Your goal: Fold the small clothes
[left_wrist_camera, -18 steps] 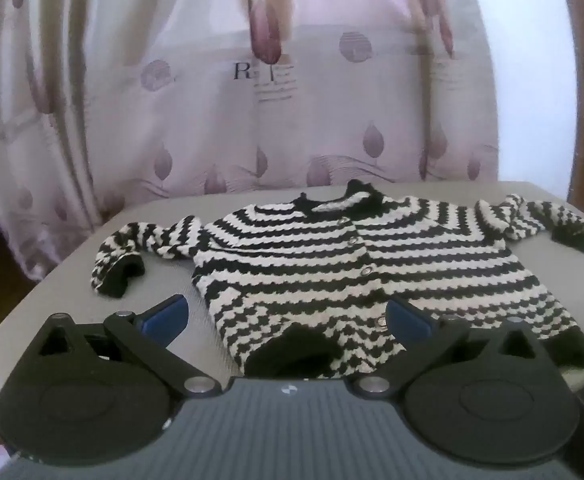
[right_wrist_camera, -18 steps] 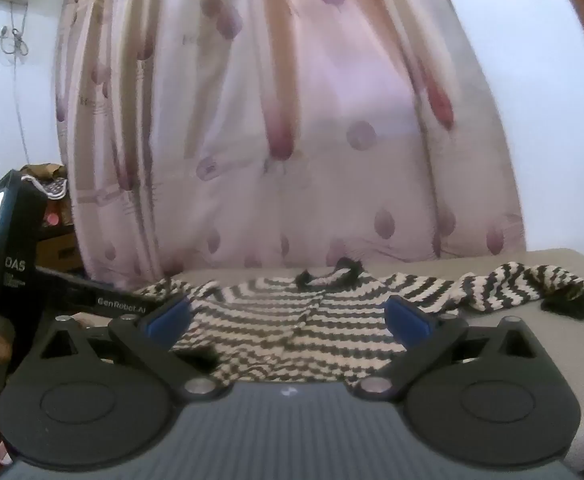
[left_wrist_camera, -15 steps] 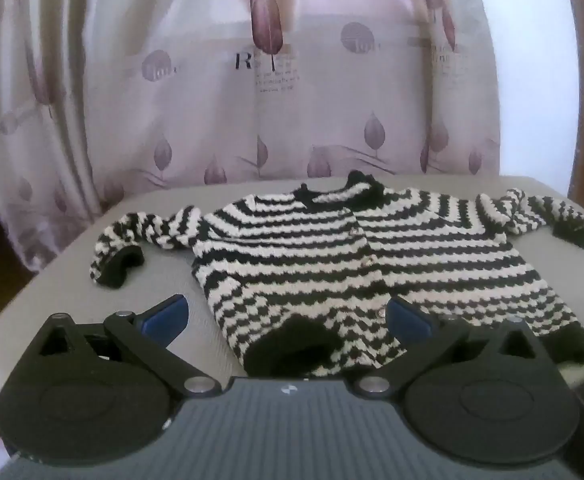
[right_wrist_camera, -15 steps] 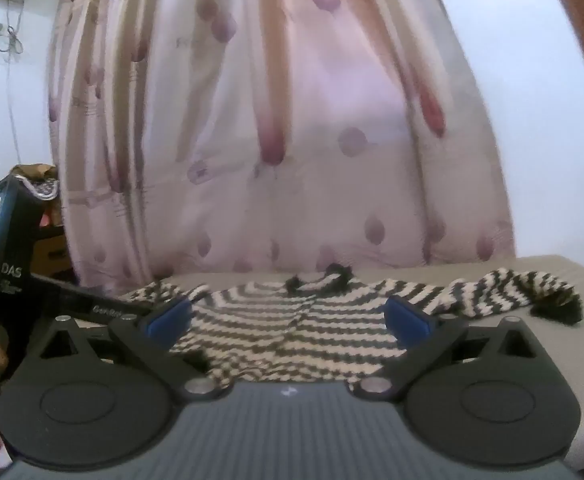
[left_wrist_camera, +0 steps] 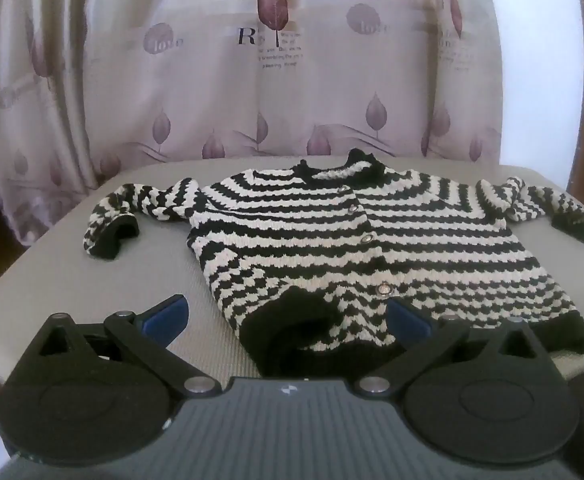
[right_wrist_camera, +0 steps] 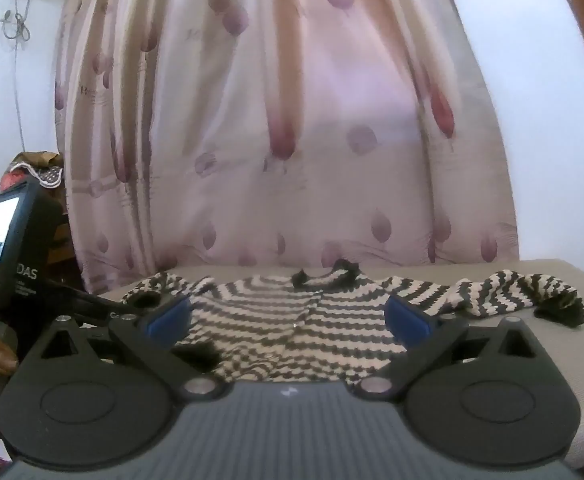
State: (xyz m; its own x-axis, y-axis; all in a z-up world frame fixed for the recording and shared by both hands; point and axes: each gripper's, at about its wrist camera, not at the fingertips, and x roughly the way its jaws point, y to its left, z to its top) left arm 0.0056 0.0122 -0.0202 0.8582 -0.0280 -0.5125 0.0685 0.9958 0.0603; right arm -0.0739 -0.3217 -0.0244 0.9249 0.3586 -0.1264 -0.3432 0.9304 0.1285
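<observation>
While both grippers hover empty, jaws fully apart | striped cardigan (left_wrist_camera: 372, 248) lies flat, unfolded on table (left_wrist_camera: 139, 276) | left gripper (left_wrist_camera: 287, 316) near hem | right gripper (right_wrist_camera: 287, 316) low, level | best: pinch a sleeve cuff, fold inward.

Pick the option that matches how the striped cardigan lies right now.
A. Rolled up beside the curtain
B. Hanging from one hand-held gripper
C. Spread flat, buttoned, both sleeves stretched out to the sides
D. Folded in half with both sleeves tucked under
C: the striped cardigan lies flat on the table, its buttons done up and a sleeve reaching out to each side, unfolded.
</observation>
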